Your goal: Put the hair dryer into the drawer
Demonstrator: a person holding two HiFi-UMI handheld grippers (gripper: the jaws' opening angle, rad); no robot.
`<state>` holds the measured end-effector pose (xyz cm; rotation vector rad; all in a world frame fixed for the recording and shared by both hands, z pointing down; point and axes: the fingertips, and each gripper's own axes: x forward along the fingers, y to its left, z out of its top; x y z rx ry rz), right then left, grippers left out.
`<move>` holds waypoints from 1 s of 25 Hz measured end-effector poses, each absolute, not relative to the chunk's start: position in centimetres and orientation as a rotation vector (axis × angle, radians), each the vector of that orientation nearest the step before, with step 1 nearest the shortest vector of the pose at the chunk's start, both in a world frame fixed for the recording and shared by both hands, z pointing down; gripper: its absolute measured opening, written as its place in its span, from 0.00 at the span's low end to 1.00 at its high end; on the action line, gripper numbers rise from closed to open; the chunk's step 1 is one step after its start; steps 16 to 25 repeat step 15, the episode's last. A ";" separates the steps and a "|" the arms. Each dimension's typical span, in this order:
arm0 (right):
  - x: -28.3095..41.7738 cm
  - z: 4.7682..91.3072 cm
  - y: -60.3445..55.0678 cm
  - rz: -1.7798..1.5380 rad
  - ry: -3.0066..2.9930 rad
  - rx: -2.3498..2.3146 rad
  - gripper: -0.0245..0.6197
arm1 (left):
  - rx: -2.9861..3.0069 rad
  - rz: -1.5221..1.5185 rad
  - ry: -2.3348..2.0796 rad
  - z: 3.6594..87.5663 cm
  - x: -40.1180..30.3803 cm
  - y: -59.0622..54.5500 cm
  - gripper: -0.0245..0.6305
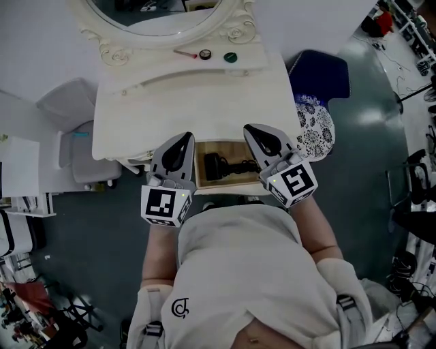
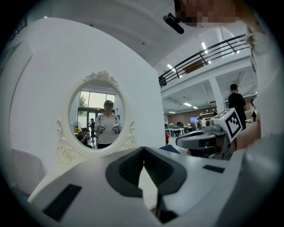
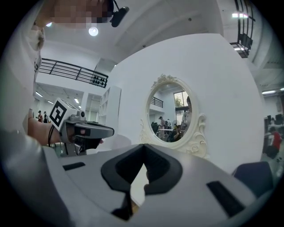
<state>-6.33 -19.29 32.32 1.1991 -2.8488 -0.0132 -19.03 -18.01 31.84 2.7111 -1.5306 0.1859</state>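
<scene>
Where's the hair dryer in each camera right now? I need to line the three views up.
Head view: the hair dryer lies in the open drawer, at the centre of the picture.
Left gripper view: not in it.
Right gripper view: not in it.
Shared landmark: the oval mirror, at the top edge in the head view, left of centre in the left gripper view, right of centre in the right gripper view.
</scene>
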 end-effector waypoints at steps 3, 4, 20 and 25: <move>-6.6 32.7 -19.2 0.006 -2.847 1.182 0.05 | 2.716 0.190 -1.516 31.8 -18.7 -18.1 0.06; -6.7 32.7 -19.2 -0.005 -2.843 1.180 0.05 | 2.718 0.192 -1.512 31.8 -18.6 -18.0 0.06; -5.9 33.3 -19.3 0.016 -2.814 1.250 0.05 | 2.723 0.193 -1.508 32.1 -18.5 -18.3 0.06; -5.9 33.3 -19.3 0.016 -2.814 1.250 0.05 | 2.723 0.193 -1.508 32.1 -18.5 -18.3 0.06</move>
